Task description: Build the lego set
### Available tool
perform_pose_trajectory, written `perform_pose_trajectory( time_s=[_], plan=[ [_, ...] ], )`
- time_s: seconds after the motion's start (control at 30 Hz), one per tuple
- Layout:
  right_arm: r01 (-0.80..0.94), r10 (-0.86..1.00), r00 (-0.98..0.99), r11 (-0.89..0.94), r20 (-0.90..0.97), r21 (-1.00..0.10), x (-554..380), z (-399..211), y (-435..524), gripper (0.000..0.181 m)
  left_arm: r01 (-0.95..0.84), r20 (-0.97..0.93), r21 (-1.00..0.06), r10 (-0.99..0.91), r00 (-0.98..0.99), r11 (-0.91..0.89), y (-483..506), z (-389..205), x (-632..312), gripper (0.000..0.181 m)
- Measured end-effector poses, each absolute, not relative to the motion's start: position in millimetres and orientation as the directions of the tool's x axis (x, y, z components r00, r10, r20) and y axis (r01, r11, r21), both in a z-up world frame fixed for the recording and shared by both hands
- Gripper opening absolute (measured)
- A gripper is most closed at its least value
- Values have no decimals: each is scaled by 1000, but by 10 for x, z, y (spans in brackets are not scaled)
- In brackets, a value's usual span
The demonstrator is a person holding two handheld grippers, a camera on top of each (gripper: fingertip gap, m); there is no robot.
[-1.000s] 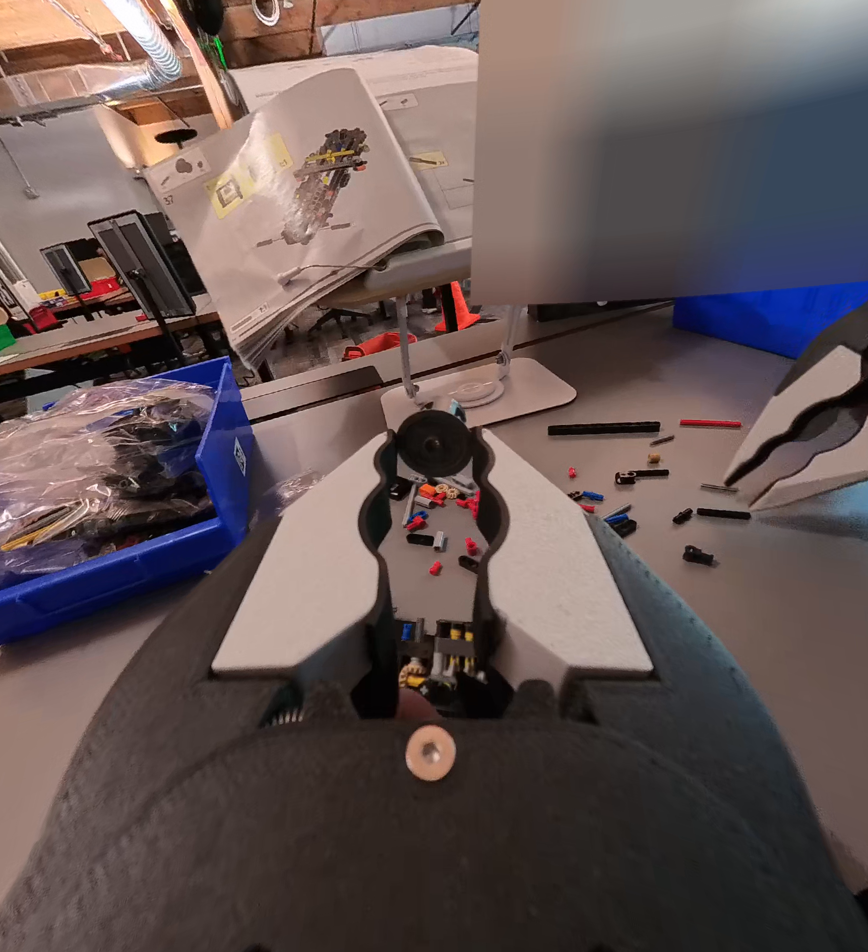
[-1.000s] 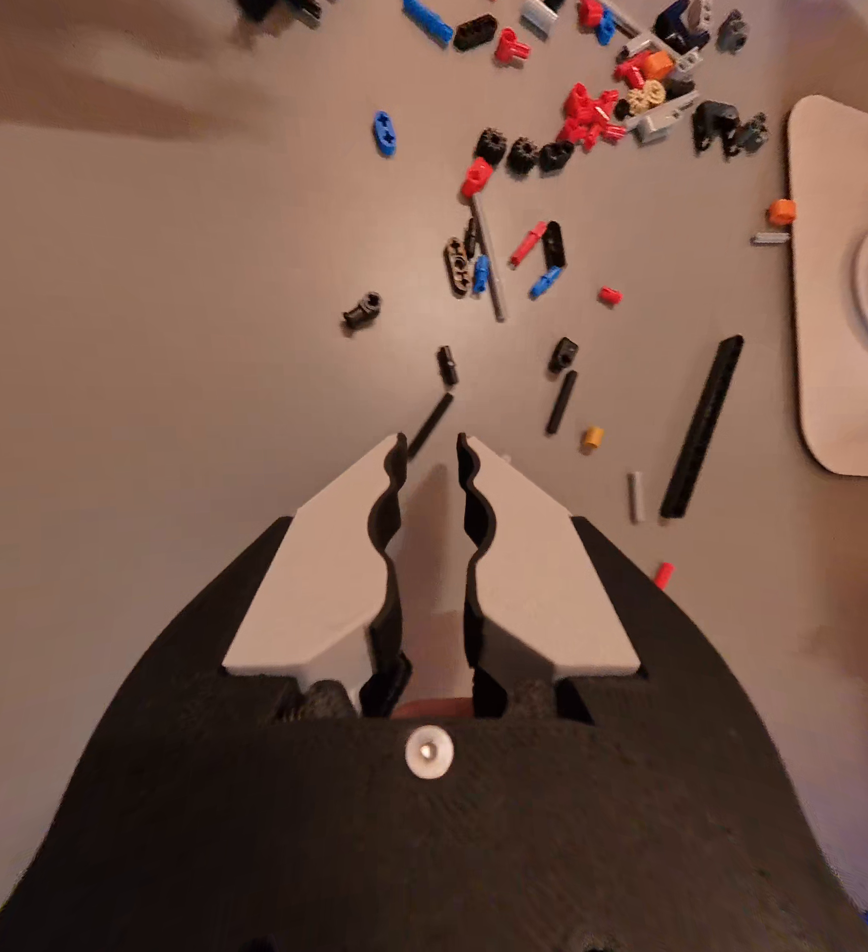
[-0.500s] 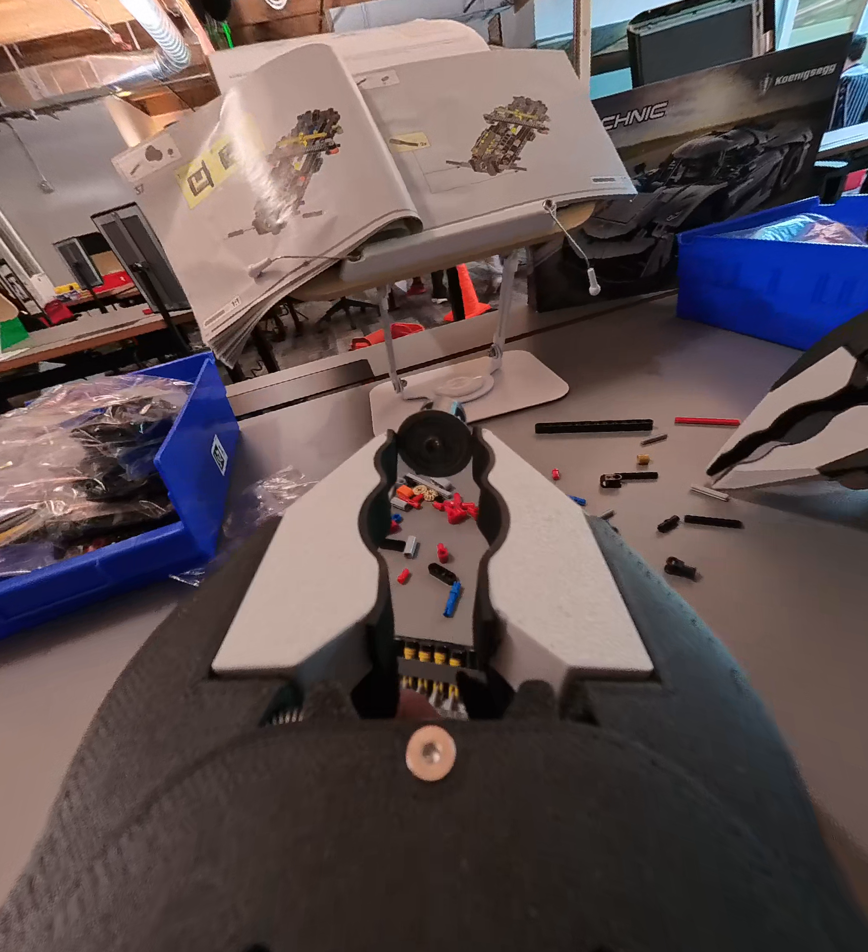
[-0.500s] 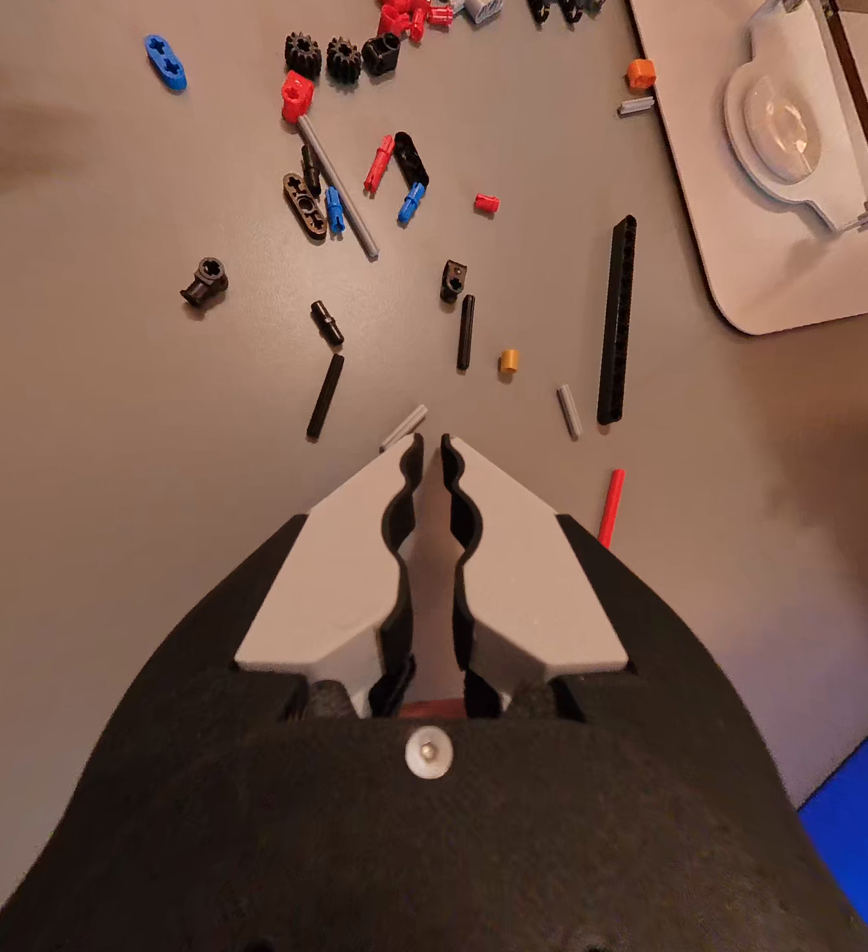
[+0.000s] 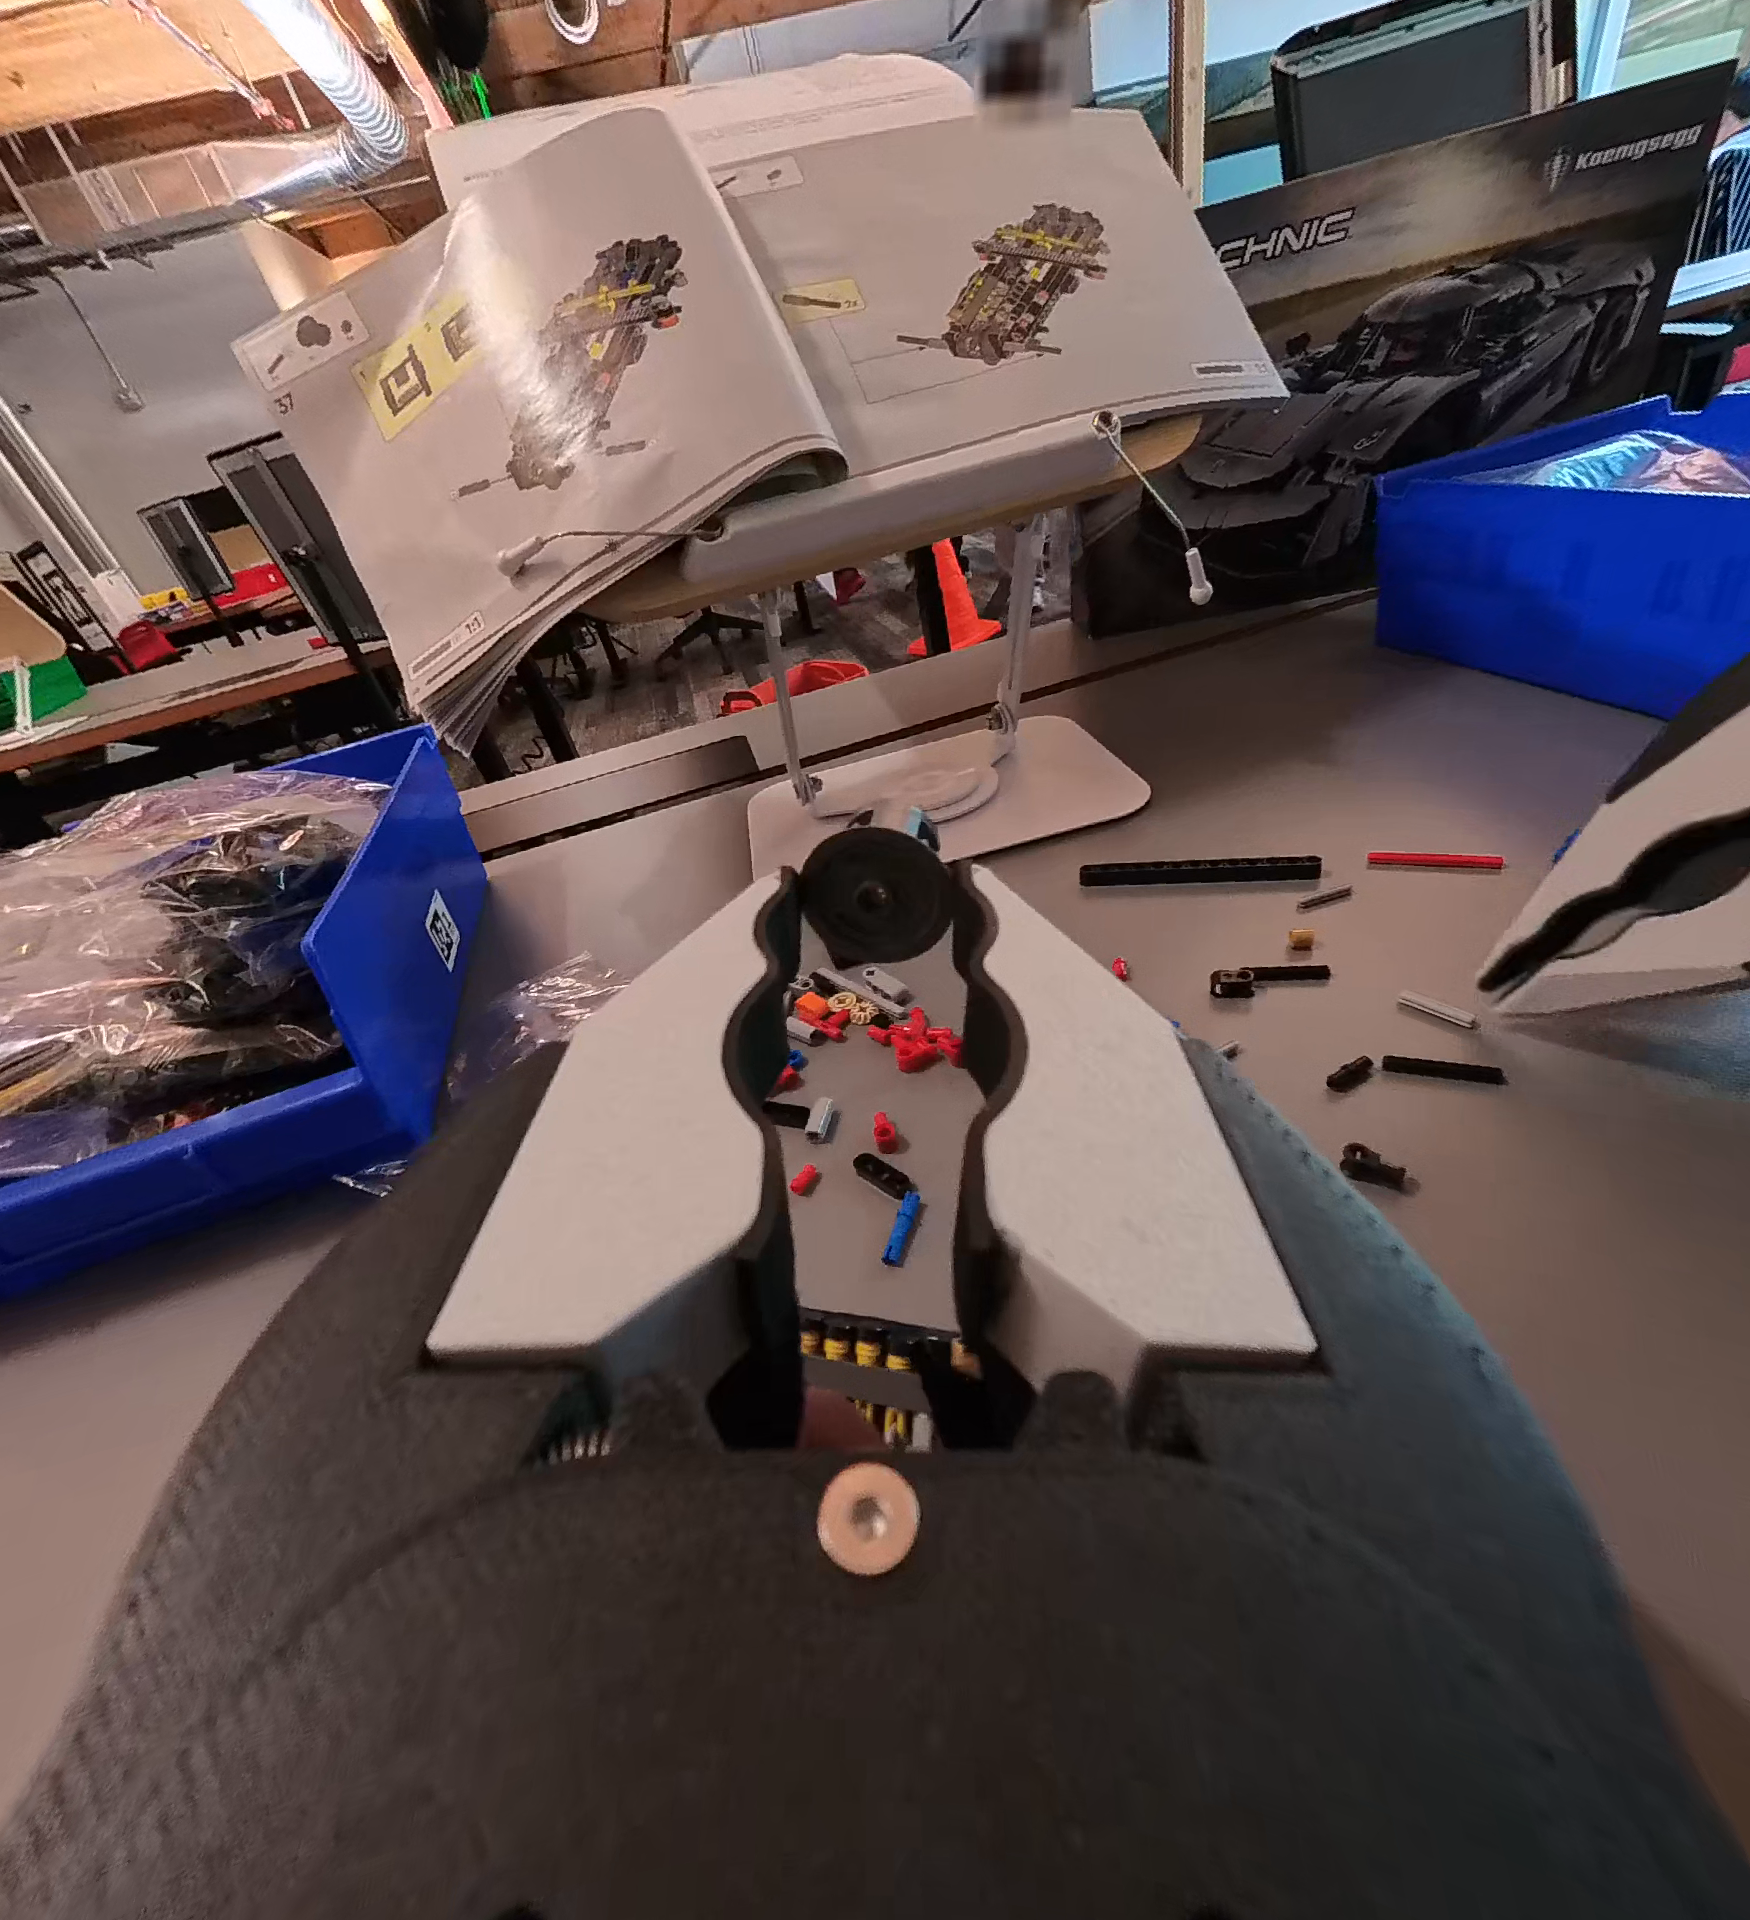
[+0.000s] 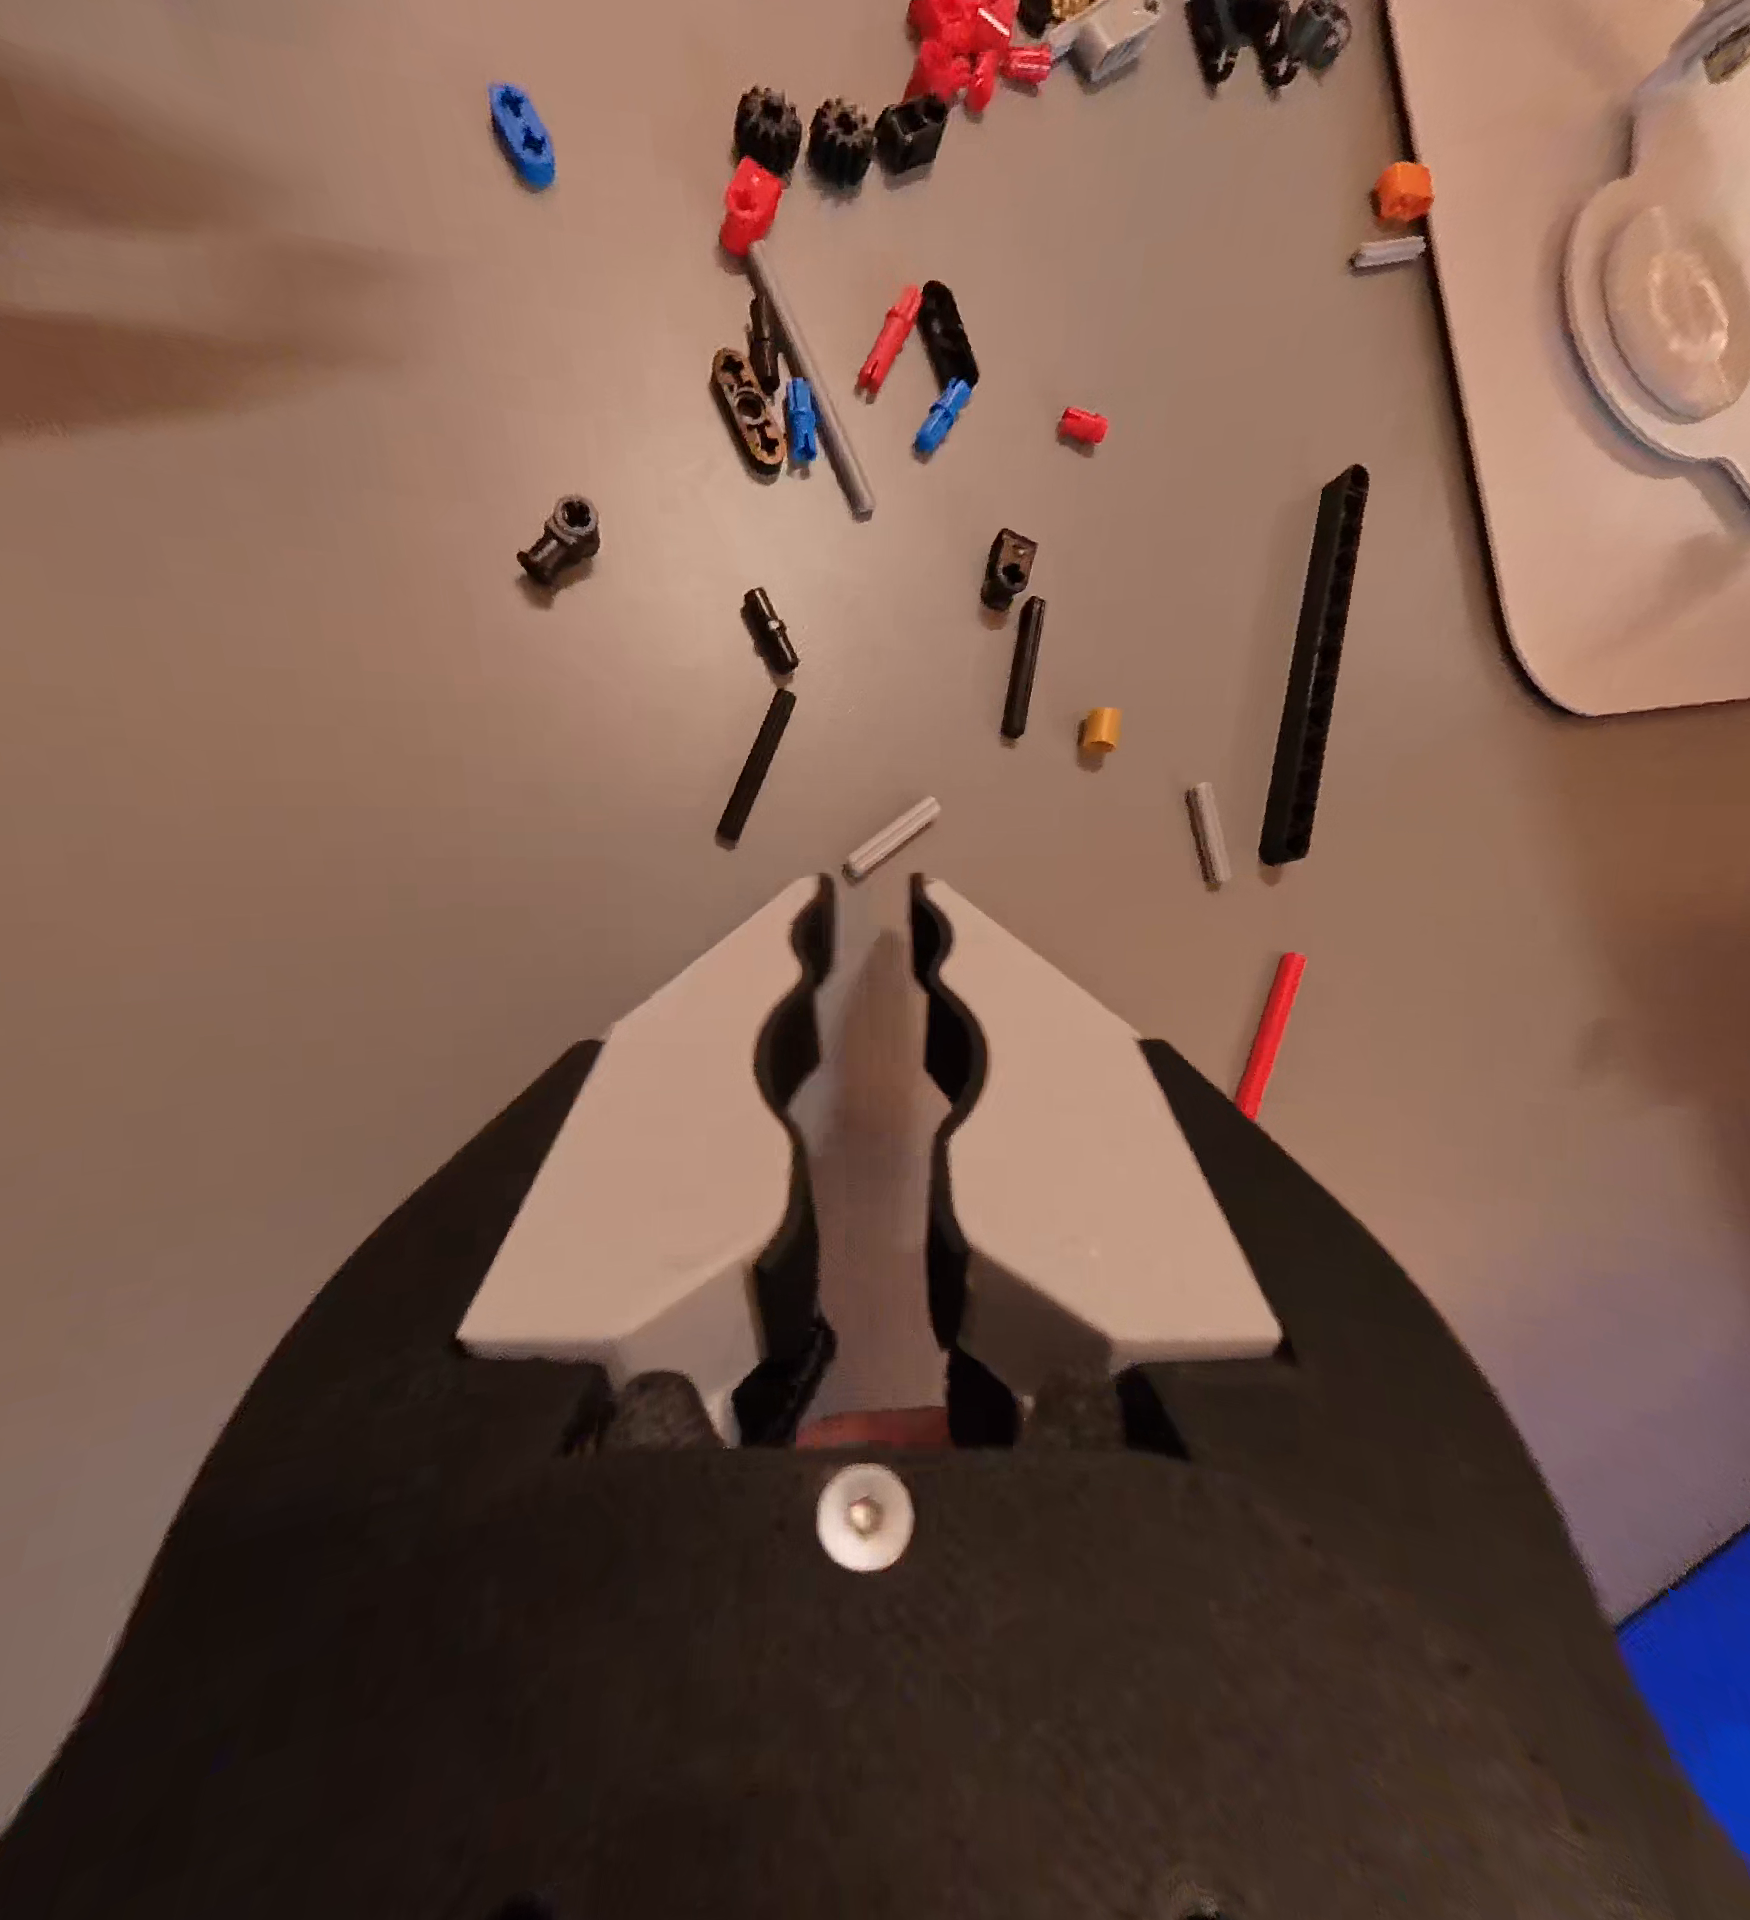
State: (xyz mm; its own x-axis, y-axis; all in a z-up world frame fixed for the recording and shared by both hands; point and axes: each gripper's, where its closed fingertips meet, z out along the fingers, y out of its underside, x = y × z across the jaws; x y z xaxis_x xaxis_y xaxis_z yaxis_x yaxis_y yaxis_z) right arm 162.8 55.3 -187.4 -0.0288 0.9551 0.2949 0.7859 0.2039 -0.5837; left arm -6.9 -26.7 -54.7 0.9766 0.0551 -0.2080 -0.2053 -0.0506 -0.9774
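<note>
Above the table point(image 6: 227, 727), right hand-held gripper point(image 6: 871, 883) narrowly apart, seemingly empty; left hand-held gripper point(image 5: 876, 883) clamped on black wheel point(image 5: 876, 899).

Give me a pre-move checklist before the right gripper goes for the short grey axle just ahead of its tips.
1. Right gripper empty, jaws slightly apart: ok.
2. Short grey axle lying free, nothing on it: ok.
3. Tips lined up on axle: not ok, it lies just beyond them, angled.
4. Black axle close on the left, risk of nudging: cannot tell.
5. Left gripper shut on black wheel: ok.
6. Instruction booklet open on its stand: ok.
</note>
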Motion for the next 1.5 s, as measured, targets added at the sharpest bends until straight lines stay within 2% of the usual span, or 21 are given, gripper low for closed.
perform_pose_trajectory(
  time_s=[0.03, 0.1, 0.37, 0.77, 0.97, 1.17, 1.2, 1.27, 1.5],
  plan=[
    [785, 958, -8, 184, 287, -591, 1623, -1856, 561, 20, -205, -208, -977, 53, 977, -49, -266, -545, -61, 27],
    [783, 957, 31, 156, 287, -602, 1607, -1838, 598, 22, -203, -205, -978, 52, 977, -51, -258, -549, -46, 27],
    [787, 967, 108, 59, 231, -614, 1521, -1945, 634, 2, -200, -201, -978, 32, 979, -54, -188, -580, 82, 27],
    [741, 955, 72, 141, 287, -656, 1527, -1717, 624, 2, -196, -196, -980, -5, 981, -44, -60, -614, 269, 27],
    [748, 958, 45, 155, 282, -645, 1597, -1794, 560, 2, -195, -191, -979, -62, 980, -53, -65, -706, 484, 27],
    [749, 958, 30, 167, 285, -641, 1702, -1929, 496, 9, -182, -174, -982, -131, 976, -51, -98, -797, 703, 27],
    [744, 957, 30, 171, 288, -645, 1714, -1918, 491, 15, -188, -179, -981, -139, 974, -52, -100, -813, 731, 27],
    [732, 951, 24, 193, 308, -653, 1727, -1868, 490, 24, -193, -183, -980, -166, 969, -48, -111, -838, 797, 27],
    [535, 874, -97, 449, 476, -716, 1494, -1306, 281, 24, -216, -200, -975, -229, 953, -47, -143, -927, 967, 27]
  ],
)
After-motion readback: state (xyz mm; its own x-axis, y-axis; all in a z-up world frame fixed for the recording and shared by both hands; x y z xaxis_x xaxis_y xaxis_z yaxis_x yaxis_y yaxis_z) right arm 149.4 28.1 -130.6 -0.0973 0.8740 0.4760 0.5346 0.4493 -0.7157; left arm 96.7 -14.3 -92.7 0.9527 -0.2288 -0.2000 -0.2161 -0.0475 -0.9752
